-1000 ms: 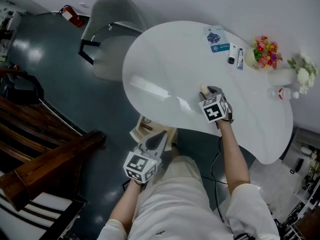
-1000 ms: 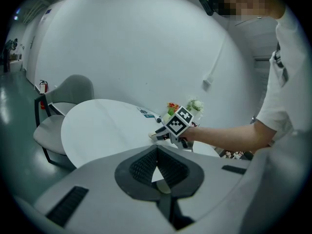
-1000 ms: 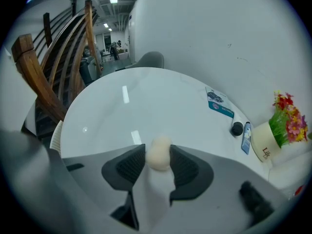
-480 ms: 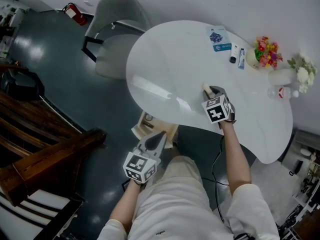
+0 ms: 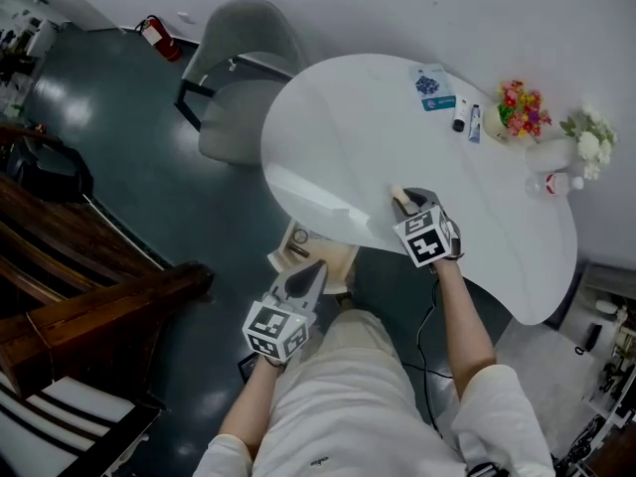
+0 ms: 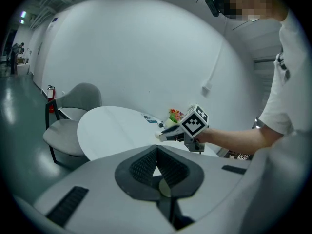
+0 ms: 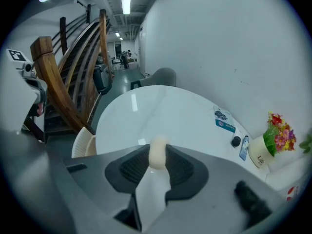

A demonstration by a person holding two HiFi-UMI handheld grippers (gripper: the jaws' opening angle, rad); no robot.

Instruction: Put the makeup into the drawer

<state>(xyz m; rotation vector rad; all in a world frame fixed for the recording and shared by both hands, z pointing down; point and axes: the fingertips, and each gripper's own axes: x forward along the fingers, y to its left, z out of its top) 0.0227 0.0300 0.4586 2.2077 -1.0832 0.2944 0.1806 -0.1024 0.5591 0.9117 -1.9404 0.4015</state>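
A cream, egg-shaped makeup sponge sits between the pads of my right gripper, whose jaws are closing on it. In the head view that right gripper hangs over the near edge of the white table with the sponge at its tip. Below the table edge, a cream drawer stands open with small items inside. My left gripper points at the drawer, jaws together and empty. The left gripper view shows its shut jaws and the sponge beyond.
At the table's far side lie a blue packet, a black tube and a blue-white tube, beside a flower pot, white flowers and a bottle. A grey chair stands left; wooden stair rails lower left.
My right gripper has closed on the sponge, risen off the tabletop and come toward the table's near edge. The left gripper has shifted only slightly near the drawer.
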